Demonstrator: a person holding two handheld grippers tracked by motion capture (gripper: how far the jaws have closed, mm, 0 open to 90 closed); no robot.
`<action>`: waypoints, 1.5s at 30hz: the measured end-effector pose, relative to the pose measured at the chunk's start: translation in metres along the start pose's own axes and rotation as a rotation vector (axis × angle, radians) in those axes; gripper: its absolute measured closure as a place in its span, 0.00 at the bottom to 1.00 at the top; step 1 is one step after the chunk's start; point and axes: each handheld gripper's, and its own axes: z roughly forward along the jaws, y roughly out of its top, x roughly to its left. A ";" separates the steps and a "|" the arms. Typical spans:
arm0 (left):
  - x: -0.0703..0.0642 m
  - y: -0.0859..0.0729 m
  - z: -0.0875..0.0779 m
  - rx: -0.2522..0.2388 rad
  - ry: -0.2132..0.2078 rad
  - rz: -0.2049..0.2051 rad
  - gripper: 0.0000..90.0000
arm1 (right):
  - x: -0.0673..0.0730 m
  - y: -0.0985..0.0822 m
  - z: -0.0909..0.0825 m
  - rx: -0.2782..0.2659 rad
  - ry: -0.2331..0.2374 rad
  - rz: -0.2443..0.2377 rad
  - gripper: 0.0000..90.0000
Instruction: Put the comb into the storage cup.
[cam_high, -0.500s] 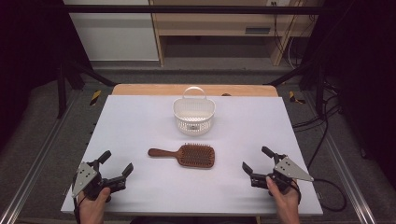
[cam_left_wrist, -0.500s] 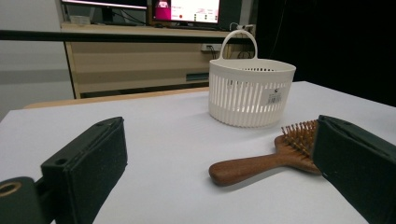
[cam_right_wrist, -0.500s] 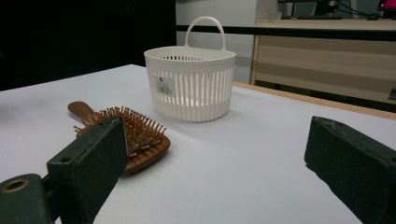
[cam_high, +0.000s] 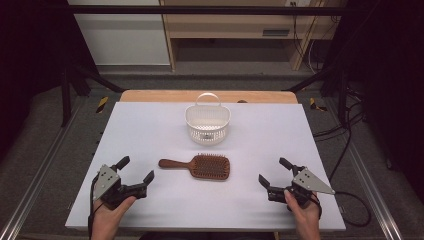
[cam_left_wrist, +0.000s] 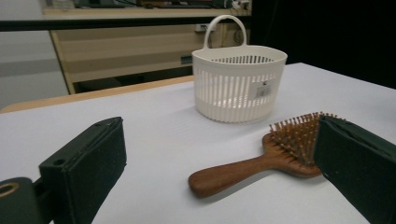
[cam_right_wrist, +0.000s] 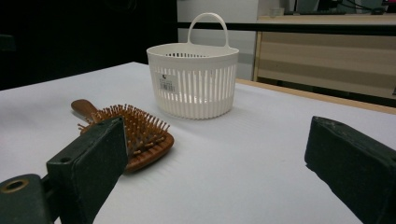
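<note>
A wooden hairbrush (cam_high: 197, 166) lies bristles up in the middle of the white table, handle pointing left. Behind it stands a white slatted basket (cam_high: 207, 122) with a loop handle. My left gripper (cam_high: 135, 170) rests near the front left corner, open and empty, aimed toward the brush. My right gripper (cam_high: 275, 172) rests near the front right, also open and empty. In the left gripper view the hairbrush (cam_left_wrist: 261, 161) lies ahead between the jaws with the basket (cam_left_wrist: 239, 83) beyond. From the right gripper view the hairbrush (cam_right_wrist: 135, 133) sits left of centre, the basket (cam_right_wrist: 192, 79) behind it.
The white table top (cam_high: 150, 125) ends in a wooden strip (cam_high: 150, 95) at the far side. A wooden shelf unit (cam_high: 235, 25) stands behind the table. Cables (cam_high: 350, 205) trail off the right edge. Dark frame legs (cam_high: 70, 80) stand at the back left.
</note>
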 end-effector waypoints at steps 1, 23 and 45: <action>-0.001 0.003 0.004 0.010 -0.007 0.004 0.03 | 0.000 0.000 0.000 0.000 0.000 0.000 0.07; -0.001 0.013 0.070 0.187 -0.077 -0.010 0.29 | 0.002 0.000 0.001 0.006 0.011 -0.002 0.07; -0.008 0.018 0.109 0.432 -0.091 0.061 1.00 | 0.015 0.001 0.004 0.030 0.037 -0.048 0.07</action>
